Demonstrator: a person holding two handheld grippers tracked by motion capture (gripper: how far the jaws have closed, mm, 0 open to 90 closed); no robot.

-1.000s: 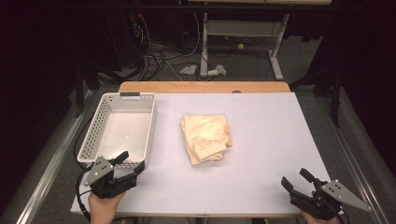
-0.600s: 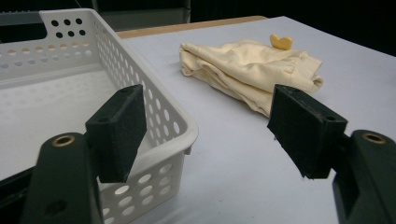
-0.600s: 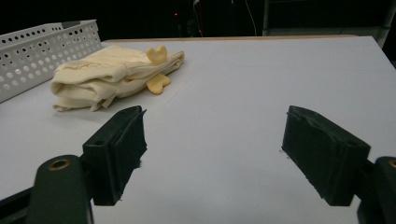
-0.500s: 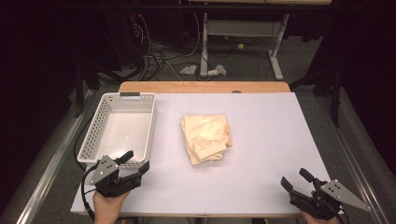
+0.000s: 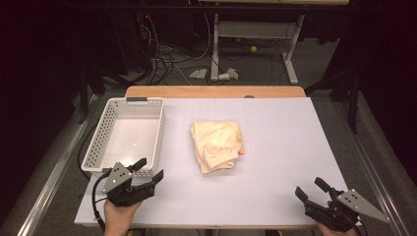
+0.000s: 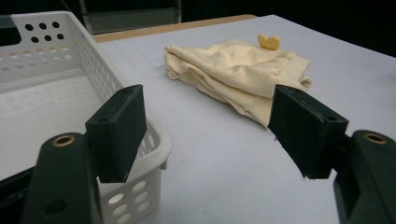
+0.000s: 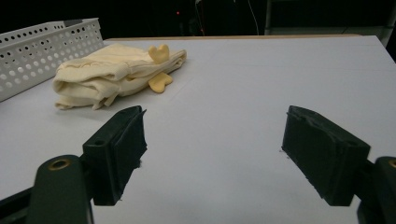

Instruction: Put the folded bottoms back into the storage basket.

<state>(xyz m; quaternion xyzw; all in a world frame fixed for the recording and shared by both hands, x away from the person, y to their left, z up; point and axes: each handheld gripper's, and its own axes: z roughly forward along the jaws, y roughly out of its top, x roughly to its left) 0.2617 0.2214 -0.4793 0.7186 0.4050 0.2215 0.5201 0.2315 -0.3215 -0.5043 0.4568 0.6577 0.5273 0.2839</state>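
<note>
Cloth [image 5: 217, 145]: lay folded, mid worktop, just right of basket [image 5: 96, 147].
L gripper [image 5: 146, 169]: near-left corner, jaws wide, held nothing.
R gripper [image 5: 310, 189]: near-right corner, jaws wide, held nothing.

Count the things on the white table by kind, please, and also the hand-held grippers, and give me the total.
Folded pale yellow garment: 1
White perforated plastic basket: 1
Hand-held grippers, both with jaws open and holding nothing: 2, the left hand-held gripper beside the basket's near corner and the right hand-held gripper at the table's near right edge
Total: 4
</note>
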